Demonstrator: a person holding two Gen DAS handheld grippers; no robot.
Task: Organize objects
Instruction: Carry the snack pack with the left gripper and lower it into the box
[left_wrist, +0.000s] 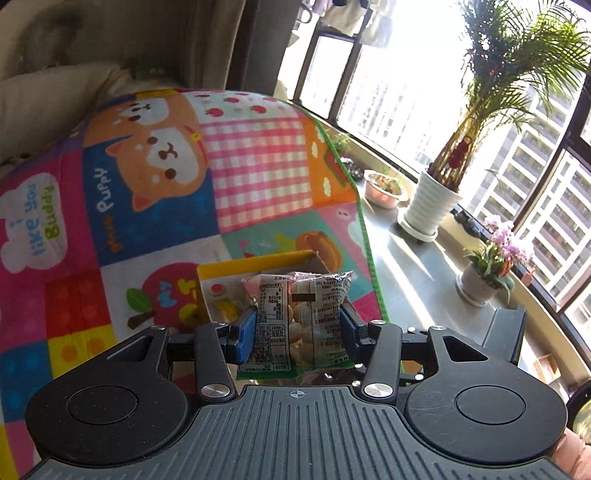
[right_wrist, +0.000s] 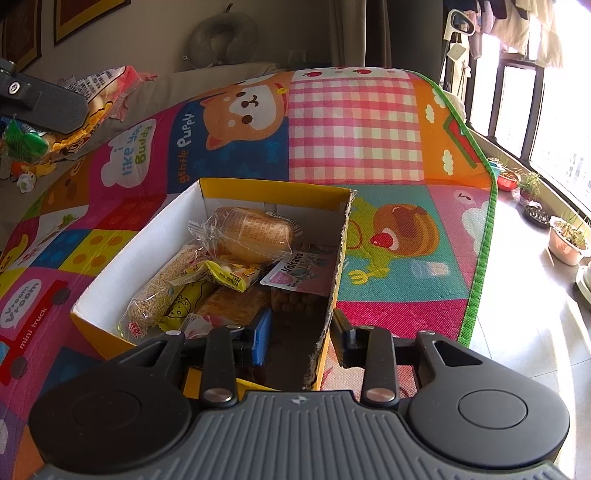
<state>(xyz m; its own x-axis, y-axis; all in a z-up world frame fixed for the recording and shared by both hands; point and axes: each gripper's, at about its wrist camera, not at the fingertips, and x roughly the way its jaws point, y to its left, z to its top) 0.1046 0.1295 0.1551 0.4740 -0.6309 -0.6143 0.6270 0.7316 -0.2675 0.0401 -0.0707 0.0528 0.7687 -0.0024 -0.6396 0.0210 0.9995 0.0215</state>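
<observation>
Clamped between the left gripper's (left_wrist: 298, 326) blue pads, a clear snack packet (left_wrist: 301, 314) hangs above the colourful mat (left_wrist: 258, 166) — the yellow box (right_wrist: 273, 192) just beyond. Right gripper (right_wrist: 301, 334) straddles the box's torn cardboard wall — fingers parted, not visibly pressing it.

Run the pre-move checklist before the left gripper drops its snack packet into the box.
1. Snack packet clamped in left gripper: ok.
2. Yellow box open on top: ok.
3. Right gripper straddles the box's right wall; whether it pinches it: cannot tell.
4. Free room in the box beside the bread roll: ok.
5. Packet directly over the opening: cannot tell.
</observation>
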